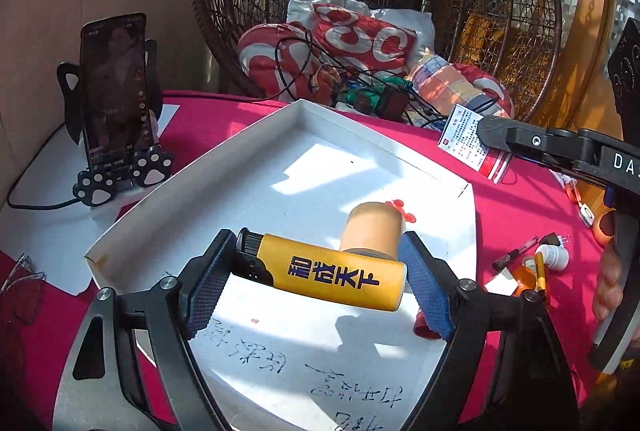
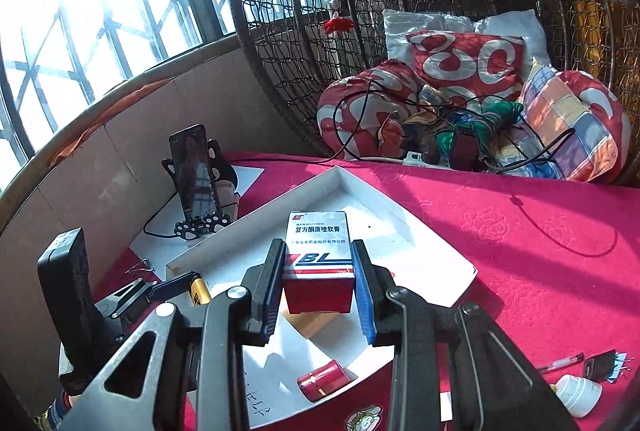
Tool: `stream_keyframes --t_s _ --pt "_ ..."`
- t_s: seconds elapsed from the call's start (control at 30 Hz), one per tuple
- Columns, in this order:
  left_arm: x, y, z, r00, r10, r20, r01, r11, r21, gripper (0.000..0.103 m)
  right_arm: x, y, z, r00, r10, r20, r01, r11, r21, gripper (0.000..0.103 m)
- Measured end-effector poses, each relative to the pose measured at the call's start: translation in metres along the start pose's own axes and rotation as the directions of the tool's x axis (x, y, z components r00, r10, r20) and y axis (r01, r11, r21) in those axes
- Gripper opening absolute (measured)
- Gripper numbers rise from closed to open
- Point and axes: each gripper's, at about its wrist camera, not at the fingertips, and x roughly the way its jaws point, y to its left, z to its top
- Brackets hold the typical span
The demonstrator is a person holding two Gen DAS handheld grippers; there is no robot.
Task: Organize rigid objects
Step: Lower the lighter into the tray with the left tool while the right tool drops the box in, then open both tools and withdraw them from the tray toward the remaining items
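Observation:
My left gripper [image 1: 320, 275] is shut on a yellow lighter [image 1: 328, 273] and holds it crosswise above the white shallow box [image 1: 224, 167]. A tan cylinder [image 1: 374, 229] stands in the box just beyond the lighter. My right gripper [image 2: 320, 271] is shut on a red and white medicine carton [image 2: 320, 255] above the same box [image 2: 420, 243]; the carton also shows in the left wrist view [image 1: 472, 145]. A small red cylinder [image 2: 326, 379] lies in the box near its front edge. The left gripper with the lighter [image 2: 198, 291] shows at the left of the right wrist view.
The box sits on a magenta tablecloth [image 2: 540, 251]. A phone on a paw-shaped stand [image 1: 114, 103] is at the left. Pens, a white bottle [image 1: 554, 257] and small items lie at the right. A wicker hanging chair with red cushions [image 1: 360, 39] stands behind. Glasses [image 1: 22, 287] lie at the left edge.

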Motion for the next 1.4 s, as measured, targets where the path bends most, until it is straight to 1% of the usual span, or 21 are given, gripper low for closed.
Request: stream_keyframes --t_s 0.13,0.23,0.3,0.33,0.37,0.4,0.43,0.47,0.57,0.63,0.7,0.77,0.87,0.97,1.0,1.03,1.07,1.1,1.17,1.23,1.4 --pt "0.007 0.012 -0.003 1.000 0.022 -0.015 -0.023 0.997 -0.076 0.083 0.030 -0.001 -0.004 0.999 -0.011 -0.036 0.012 1.000 0.023 0.032" --pt "0.011 0.019 -0.006 0.999 0.034 -0.038 -0.038 0.993 -0.108 0.083 0.043 0.002 -0.011 0.998 -0.004 -0.060 0.006 1.000 0.027 0.032" --pt "0.011 0.022 -0.007 0.998 0.044 -0.034 -0.048 0.992 -0.121 0.084 0.045 0.005 -0.015 0.998 0.000 -0.062 0.001 1.000 0.022 0.033" --pt "0.009 0.023 -0.008 0.998 0.052 -0.026 -0.055 0.990 -0.129 0.089 0.044 0.006 -0.017 0.998 0.007 -0.060 -0.006 1.000 0.018 0.036" --pt "0.007 0.025 -0.008 0.998 0.066 -0.019 -0.068 0.988 -0.142 0.099 0.041 0.007 -0.018 0.998 0.014 -0.053 -0.014 1.000 0.014 0.044" --pt "0.005 0.028 -0.009 0.997 0.076 -0.010 -0.077 0.985 -0.156 0.103 0.037 0.008 -0.019 0.999 0.021 -0.041 -0.020 1.000 0.014 0.074" --pt "0.003 0.029 -0.010 0.997 0.079 -0.006 -0.079 0.983 -0.167 0.103 0.031 0.009 -0.020 1.000 0.024 -0.018 -0.024 1.000 0.017 0.101" --pt "0.001 0.031 -0.010 0.997 0.083 -0.001 -0.082 0.981 -0.174 0.103 0.024 0.010 -0.021 1.000 0.027 0.010 -0.027 0.999 0.017 0.103" --pt "-0.009 0.031 -0.012 0.995 0.097 0.028 -0.091 0.979 -0.181 0.103 0.000 0.012 -0.023 0.996 0.031 0.083 -0.033 0.999 0.019 0.103" --pt "-0.015 0.030 -0.012 0.994 0.101 0.046 -0.091 0.979 -0.180 0.103 -0.020 0.013 -0.024 0.989 0.035 0.145 -0.038 0.999 0.017 0.103" --pt "-0.019 0.027 -0.011 0.993 0.102 0.062 -0.090 0.980 -0.176 0.103 -0.044 0.014 -0.024 0.975 0.031 0.219 -0.034 0.999 0.011 0.103" --pt "-0.023 0.025 -0.010 0.992 0.102 0.075 -0.088 0.981 -0.172 0.103 -0.068 0.014 -0.024 0.957 0.021 0.290 -0.022 1.000 -0.002 0.103" --pt "-0.028 0.020 -0.009 0.991 0.099 0.094 -0.082 0.983 -0.164 0.103 -0.104 0.013 -0.025 0.915 -0.010 0.403 0.016 1.000 -0.011 0.103" --pt "-0.034 0.015 -0.008 0.990 0.087 0.114 -0.068 0.986 -0.155 0.103 -0.139 0.006 -0.028 0.855 -0.063 0.514 0.063 0.998 0.016 0.103" --pt "-0.036 0.014 -0.007 0.989 0.083 0.120 -0.064 0.986 -0.152 0.103 -0.149 0.002 -0.031 0.833 -0.098 0.544 0.087 0.995 0.045 0.103" --pt "-0.038 0.013 -0.007 0.989 0.080 0.124 -0.061 0.987 -0.151 0.103 -0.157 -0.002 -0.032 0.814 -0.152 0.561 0.127 0.988 0.085 0.103" --pt "-0.039 0.012 -0.007 0.989 0.076 0.126 -0.057 0.987 -0.148 0.103 -0.161 -0.007 -0.033 0.802 -0.205 0.562 0.166 0.979 0.120 0.103" --pt "-0.041 0.010 -0.007 0.989 0.069 0.129 -0.050 0.989 -0.141 0.103 -0.165 -0.012 -0.033 0.800 -0.223 0.557 0.179 0.975 0.134 0.103" --pt "-0.043 0.004 -0.007 0.990 0.046 0.132 -0.030 0.993 -0.118 0.103 -0.170 -0.025 -0.036 0.801 -0.216 0.559 0.157 0.976 0.152 0.103" --pt "-0.042 -0.005 -0.008 0.992 0.006 0.128 0.005 0.997 -0.081 0.103 -0.177 -0.039 -0.042 0.791 -0.230 0.567 0.144 0.971 0.192 0.103" --pt "-0.030 -0.043 -0.015 0.993 -0.096 0.067 0.095 0.995 0.019 0.103 -0.186 -0.066 -0.058 0.782 -0.275 0.560 0.153 0.954 0.256 0.103"
